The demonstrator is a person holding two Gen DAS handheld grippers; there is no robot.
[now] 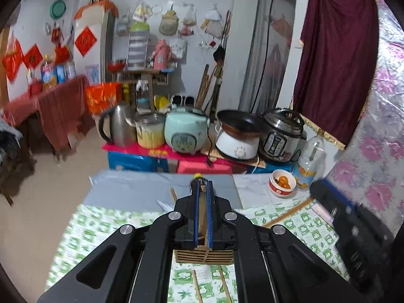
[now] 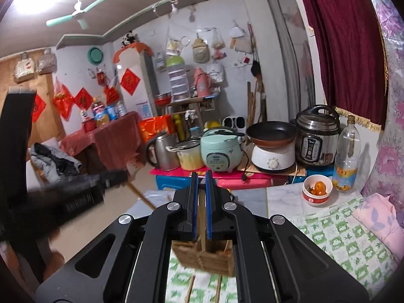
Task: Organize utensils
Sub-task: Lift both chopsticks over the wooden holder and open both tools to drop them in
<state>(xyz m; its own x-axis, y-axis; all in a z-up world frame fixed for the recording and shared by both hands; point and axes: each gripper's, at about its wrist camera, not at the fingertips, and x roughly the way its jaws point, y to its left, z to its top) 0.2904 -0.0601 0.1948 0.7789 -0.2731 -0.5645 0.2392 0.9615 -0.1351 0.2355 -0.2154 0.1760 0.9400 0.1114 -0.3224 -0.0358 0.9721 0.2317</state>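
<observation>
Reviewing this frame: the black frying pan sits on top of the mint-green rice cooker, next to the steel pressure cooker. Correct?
Not quite. The black frying pan sits on the white cooker base, not the mint-green rice cooker to its left. The steel pressure cooker is beside it, as the right wrist view shows.

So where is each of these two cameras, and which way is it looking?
Left wrist: rides on the left gripper, looking along its shut fingers, past a wooden utensil holder, toward the kitchen appliances.
Right wrist: rides on the right gripper, same direction; the left gripper shows blurred at its left.
Both share the mint rice cooker and the holder.
</observation>
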